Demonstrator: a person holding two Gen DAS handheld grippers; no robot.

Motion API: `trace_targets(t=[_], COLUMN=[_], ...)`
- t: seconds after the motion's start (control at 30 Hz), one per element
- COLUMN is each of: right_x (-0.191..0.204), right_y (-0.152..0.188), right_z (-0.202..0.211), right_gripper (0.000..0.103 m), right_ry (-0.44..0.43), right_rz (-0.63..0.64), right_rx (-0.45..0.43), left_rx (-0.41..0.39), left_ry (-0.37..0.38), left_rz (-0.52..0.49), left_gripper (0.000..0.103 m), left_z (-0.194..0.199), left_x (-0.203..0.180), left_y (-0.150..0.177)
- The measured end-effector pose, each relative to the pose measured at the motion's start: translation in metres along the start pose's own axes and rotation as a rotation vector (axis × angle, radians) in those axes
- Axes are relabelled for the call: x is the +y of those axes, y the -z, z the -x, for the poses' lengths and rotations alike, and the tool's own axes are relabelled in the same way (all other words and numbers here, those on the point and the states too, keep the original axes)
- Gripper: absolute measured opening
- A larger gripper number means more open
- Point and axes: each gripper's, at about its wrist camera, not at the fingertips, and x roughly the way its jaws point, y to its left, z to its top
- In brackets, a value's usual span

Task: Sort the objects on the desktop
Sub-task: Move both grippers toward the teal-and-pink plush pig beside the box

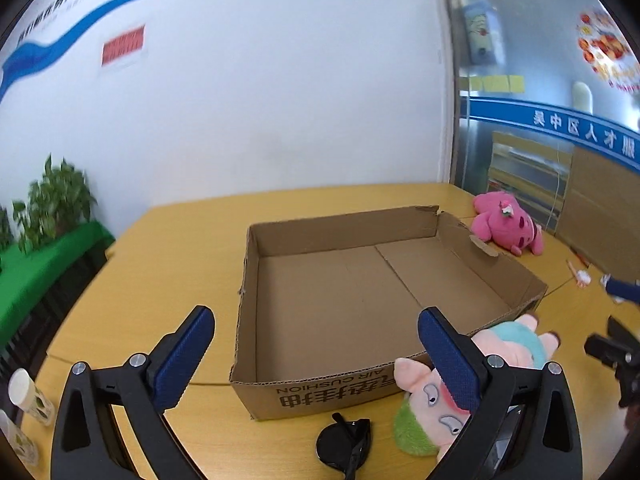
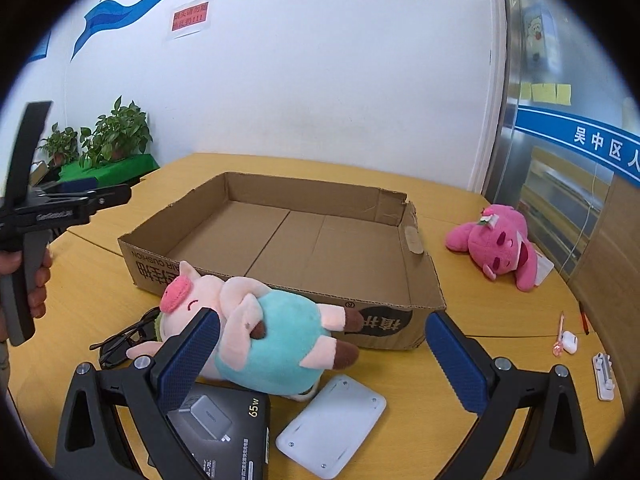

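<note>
Cardboard box (image 2: 288, 240): open-topped, shallow, nothing inside, sits mid-counter (image 2: 500, 308) with printed text on its near wall. One far corner is torn.

Pig plush (image 2: 256, 332) (pink body, teal shirt): lies on its side on the counter, touching the near wall of the box on the outside. In the left wrist view the same plush (image 1: 508, 344) lies at the box's near right corner, partly behind the right finger of the left tool.

Black sunglasses (image 1: 346, 442): folded, on the counter just in front of the box, beside the plush's head.

Black charger carton (image 2: 224, 428) marked 65W and a white flat device (image 2: 332, 424): side by side on the counter nearer the camera than the plush; the plush overlaps their far edges.

Magenta plush (image 2: 500, 248): on the counter to the right of the box, apart from it.

Small white case (image 2: 568, 342) and a white holder (image 2: 604, 376): near the right counter edge.

Left tool (image 1: 316, 360): fingers spread wide, gripping nothing, above the near edge of the box.

Right tool (image 2: 324, 364): fingers spread wide, gripping nothing; the left finger overlaps the plush in view, contact cannot be told.

A hand (image 2: 36, 280) grips the left tool's handle at the left edge of the right wrist view.
</note>
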Motion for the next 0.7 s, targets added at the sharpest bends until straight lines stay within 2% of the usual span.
trace_targets(t=[0.03,0.1,0.3,0.43,0.7], right_x=[-0.001,-0.011,-0.042,-0.041,-0.032], right_y=[-0.001,-0.002,0.002,0.006,0.009], right_z=[-0.002,-0.012,-0.022,-0.023,-0.022], right_gripper=[0.103,0.102,0.103,0.103,0.103], right_ry=[0.006,0.005,-0.006,-0.011,-0.055], right_rz=[-0.005,-0.043,-0.166,-0.163,-0.149], right_rx=[0.01,0.035,0.078,0.089,0.089], left_rx=[0.008,0.082,0.223,0.269,0.275], left_ry=[-0.016,-0.048,-0.02,-0.001,-0.011], left_rz=[-0.024,-0.04,0.036,0.091,0.091], left_gripper=[0.103,0.103,0.103,0.103,0.103], left_z=[-0.005,-0.026,-0.079,-0.096,-0.109], left_x=[-0.003,0.002,0.02,0.031,0.035], left_y=[0.001,0.007,0.025,0.036,0.039])
